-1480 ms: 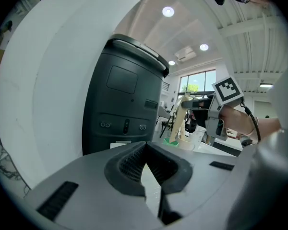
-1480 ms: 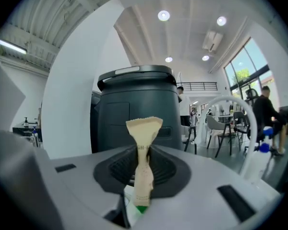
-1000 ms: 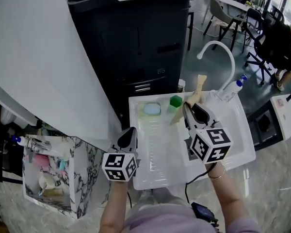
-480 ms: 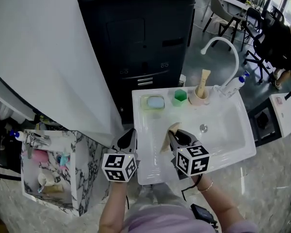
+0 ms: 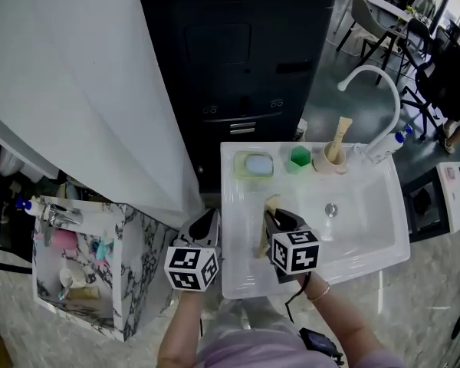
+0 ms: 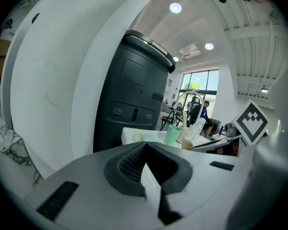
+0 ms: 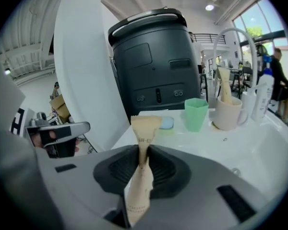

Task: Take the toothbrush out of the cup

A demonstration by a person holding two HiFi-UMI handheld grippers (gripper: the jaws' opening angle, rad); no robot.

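My right gripper [image 5: 271,219] [image 7: 143,150] is shut on a tan paper-wrapped toothbrush [image 5: 267,222] [image 7: 144,128], which stands up between the pads. It hangs low over the near left part of the white sink [image 5: 360,221]. The beige cup [image 5: 330,162] [image 7: 227,113] stands at the sink's back rim, well beyond the gripper, with another tan toothbrush [image 5: 340,132] upright in it. My left gripper [image 5: 206,221] [image 6: 144,148] hovers just off the sink's left edge, shut and holding nothing.
A green cup [image 5: 299,158] [image 7: 196,114] and a blue soap dish [image 5: 258,164] stand left of the beige cup. A white faucet [image 5: 370,80] arches over the back right. A tall black cabinet [image 5: 238,52] rises behind. A marbled shelf [image 5: 142,251] holds clutter at left.
My right gripper came down and back from the cup to the sink's near left, carrying the wrapped toothbrush. The left gripper sank a little.
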